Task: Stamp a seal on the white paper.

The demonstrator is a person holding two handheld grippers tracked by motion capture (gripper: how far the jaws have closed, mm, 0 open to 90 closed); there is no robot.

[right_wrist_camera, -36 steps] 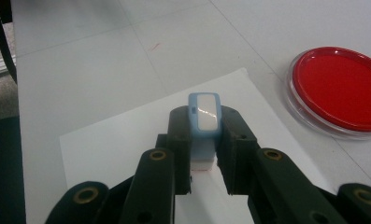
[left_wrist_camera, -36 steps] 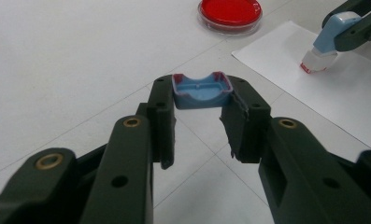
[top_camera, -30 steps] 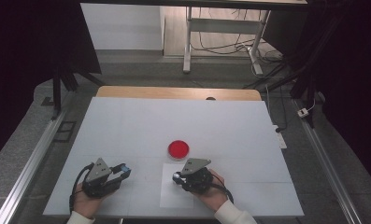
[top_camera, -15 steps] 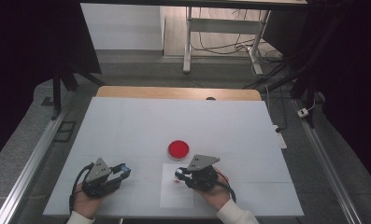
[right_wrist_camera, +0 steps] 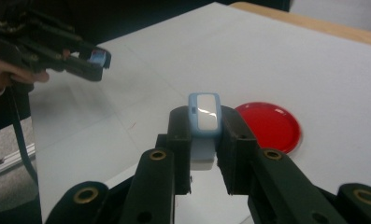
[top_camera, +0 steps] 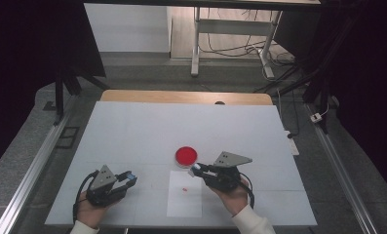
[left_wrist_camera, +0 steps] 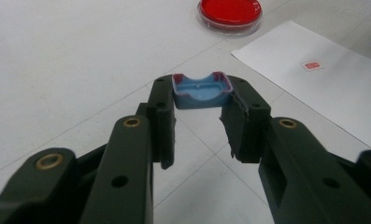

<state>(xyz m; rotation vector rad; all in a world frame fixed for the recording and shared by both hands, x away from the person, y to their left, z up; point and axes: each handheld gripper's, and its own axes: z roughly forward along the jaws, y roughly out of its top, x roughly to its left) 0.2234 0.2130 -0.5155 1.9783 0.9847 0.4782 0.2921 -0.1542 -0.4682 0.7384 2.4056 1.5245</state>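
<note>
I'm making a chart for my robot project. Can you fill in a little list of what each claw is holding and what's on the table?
left gripper: shut on a small blue cap, hollow side up, low over the table
right gripper: shut on a light blue stamp body, white face showing, lifted off the table
red dish: round, flat on the white table, just ahead of the right gripper
paper sheet: white, lying flat between the two hands
red mark: small stamp print on the sheet

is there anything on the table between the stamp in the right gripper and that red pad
Nothing visible. The right gripper holds the blue stamp just beside the red pad, with bare white table between them.
</note>
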